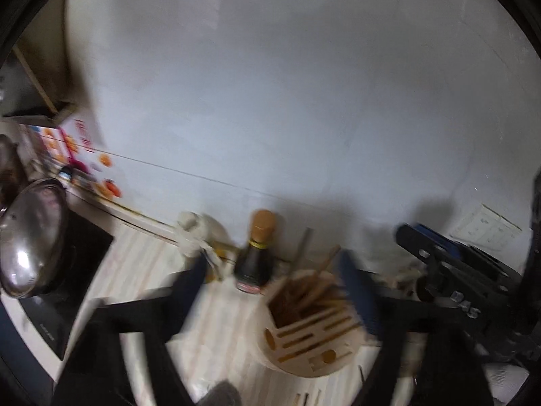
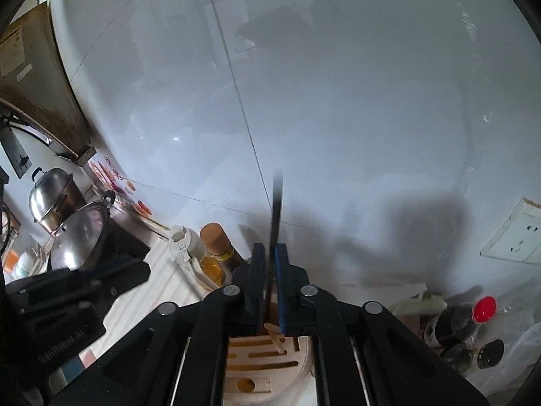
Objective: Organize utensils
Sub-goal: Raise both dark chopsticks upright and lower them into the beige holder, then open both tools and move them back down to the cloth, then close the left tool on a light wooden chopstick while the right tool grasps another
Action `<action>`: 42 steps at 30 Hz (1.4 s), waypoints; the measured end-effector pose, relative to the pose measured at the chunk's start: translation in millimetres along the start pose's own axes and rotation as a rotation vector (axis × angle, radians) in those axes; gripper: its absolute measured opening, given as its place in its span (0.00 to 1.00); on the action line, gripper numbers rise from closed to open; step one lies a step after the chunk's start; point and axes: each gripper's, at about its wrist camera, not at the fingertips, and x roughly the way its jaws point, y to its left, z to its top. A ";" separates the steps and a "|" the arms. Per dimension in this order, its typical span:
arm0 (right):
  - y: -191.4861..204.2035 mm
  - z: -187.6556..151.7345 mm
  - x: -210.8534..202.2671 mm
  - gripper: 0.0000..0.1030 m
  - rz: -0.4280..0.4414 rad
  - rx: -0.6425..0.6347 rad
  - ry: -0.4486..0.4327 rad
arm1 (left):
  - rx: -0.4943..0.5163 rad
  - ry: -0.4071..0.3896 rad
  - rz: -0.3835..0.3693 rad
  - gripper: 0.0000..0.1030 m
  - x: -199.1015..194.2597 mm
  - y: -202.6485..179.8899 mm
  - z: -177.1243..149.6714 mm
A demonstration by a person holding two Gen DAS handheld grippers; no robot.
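A dark sauce bottle (image 1: 254,257) with a tan cap stands on the pale desk (image 1: 142,270) beside a clear oil bottle (image 2: 199,257), steel pots (image 2: 54,199) further left.

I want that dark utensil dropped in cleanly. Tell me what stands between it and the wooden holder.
Nothing visible blocks it. The right gripper clamps the dark utensil upright directly above the wooden utensil holder. Wooden sticks already occupy the compartment below its lower end, so it may touch them.

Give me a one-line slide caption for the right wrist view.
Right gripper clamps a thin dark utensil upright above the round wooden utensil holder.
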 end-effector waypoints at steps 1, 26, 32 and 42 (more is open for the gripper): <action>-1.3 -0.2 -3.4 0.25 -0.004 0.007 -0.004 | -0.001 -0.020 0.014 0.83 -5.6 2.3 -1.8; -128.2 -247.6 -23.6 0.59 -0.200 0.230 0.381 | 0.182 0.424 0.135 0.95 81.2 -27.6 -268.1; -144.6 -306.3 1.6 0.44 -0.187 0.302 0.514 | 0.232 0.579 0.071 0.75 124.1 -44.1 -320.3; -131.6 -320.5 25.0 0.44 -0.154 0.344 0.566 | 0.166 0.573 0.046 0.06 140.5 -38.1 -320.9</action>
